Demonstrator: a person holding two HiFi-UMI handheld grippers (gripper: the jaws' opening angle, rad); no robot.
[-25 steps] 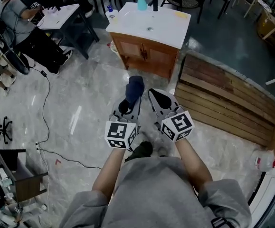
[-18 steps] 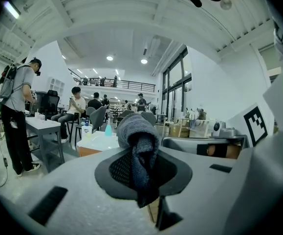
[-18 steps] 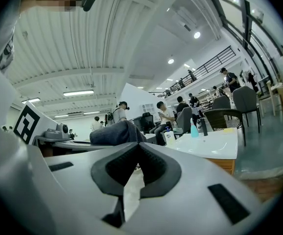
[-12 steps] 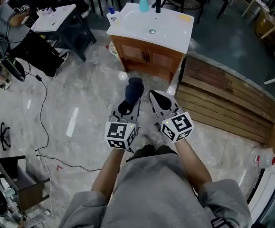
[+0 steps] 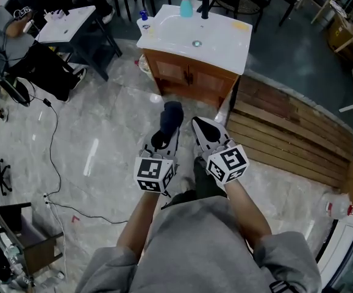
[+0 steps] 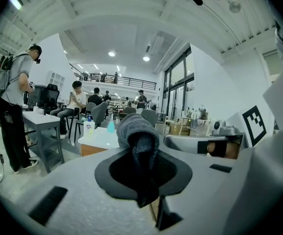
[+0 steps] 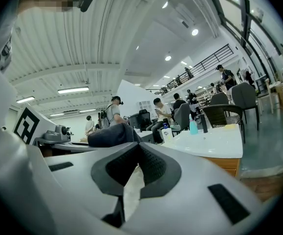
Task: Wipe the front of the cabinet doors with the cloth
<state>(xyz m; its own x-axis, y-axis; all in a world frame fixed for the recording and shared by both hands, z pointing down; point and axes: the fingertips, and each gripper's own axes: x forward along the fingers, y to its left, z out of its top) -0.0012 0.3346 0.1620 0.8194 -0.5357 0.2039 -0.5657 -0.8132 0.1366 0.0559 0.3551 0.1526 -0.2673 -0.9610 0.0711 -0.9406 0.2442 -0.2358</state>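
Cloth: we see only its bunched end; the rest sits buried between the left tongs.
Cabinet doors: too small for us to judge their surface.
Seated person: cut by the corner.

Your head camera looks steeply down toward the cabinet. Both gripper cameras face level along their jaws, sharing it.
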